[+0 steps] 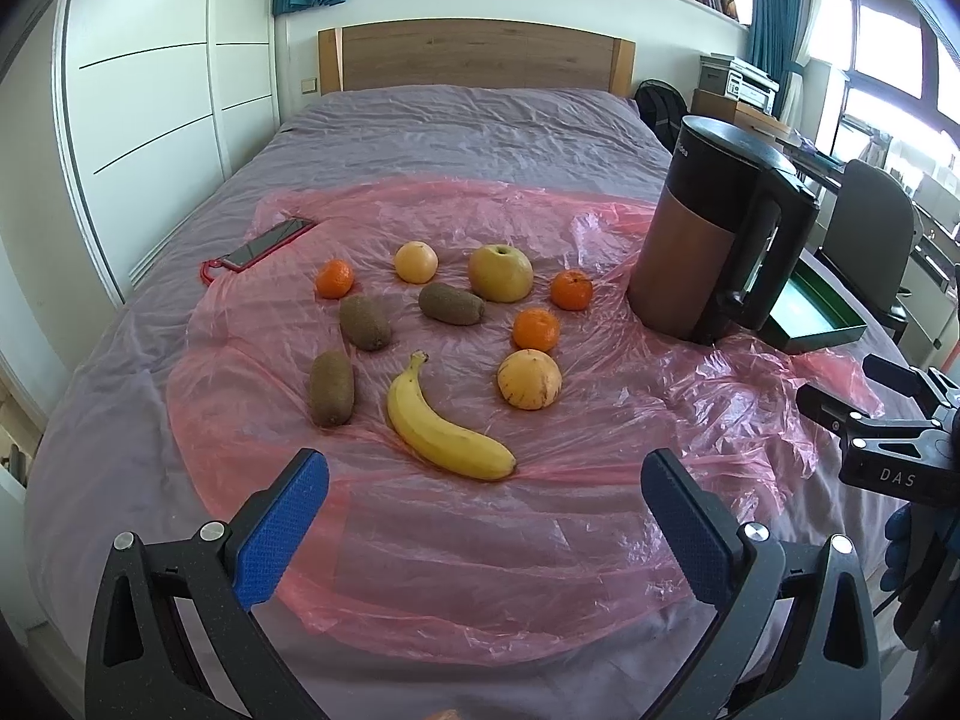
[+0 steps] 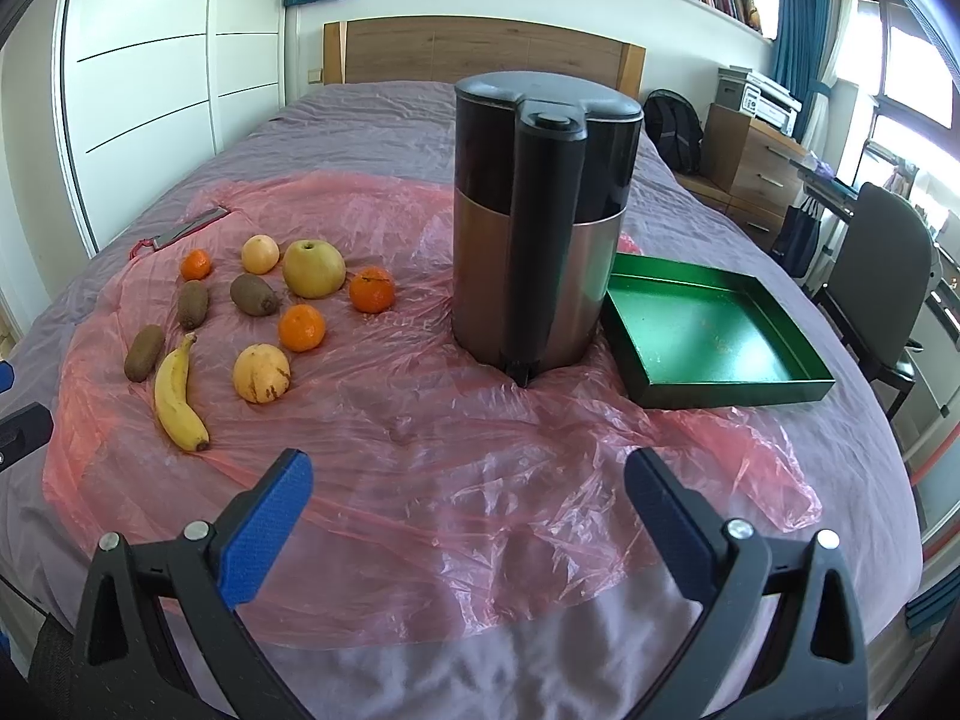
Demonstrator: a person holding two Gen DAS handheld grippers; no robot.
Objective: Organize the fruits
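Note:
Fruit lies on a pink plastic sheet [image 1: 456, 552] on a bed: a banana [image 1: 441, 429], three kiwis [image 1: 332, 388], three mandarins [image 1: 536, 329], a large yellow-green pear-like fruit [image 1: 500, 273] and two pale yellow round fruits [image 1: 529, 378]. They also show at the left of the right wrist view, the banana [image 2: 175, 394] nearest. A green tray [image 2: 714, 333] sits empty right of a kettle [image 2: 540, 222]. My left gripper [image 1: 485, 474] is open, just short of the banana. My right gripper [image 2: 468, 474] is open and empty, in front of the kettle.
The tall copper and black kettle [image 1: 714, 228] stands between the fruit and the tray [image 1: 816, 315]. A phone in a red case [image 1: 264, 244] lies at the sheet's far left. An office chair [image 2: 888, 276] and drawers stand right of the bed.

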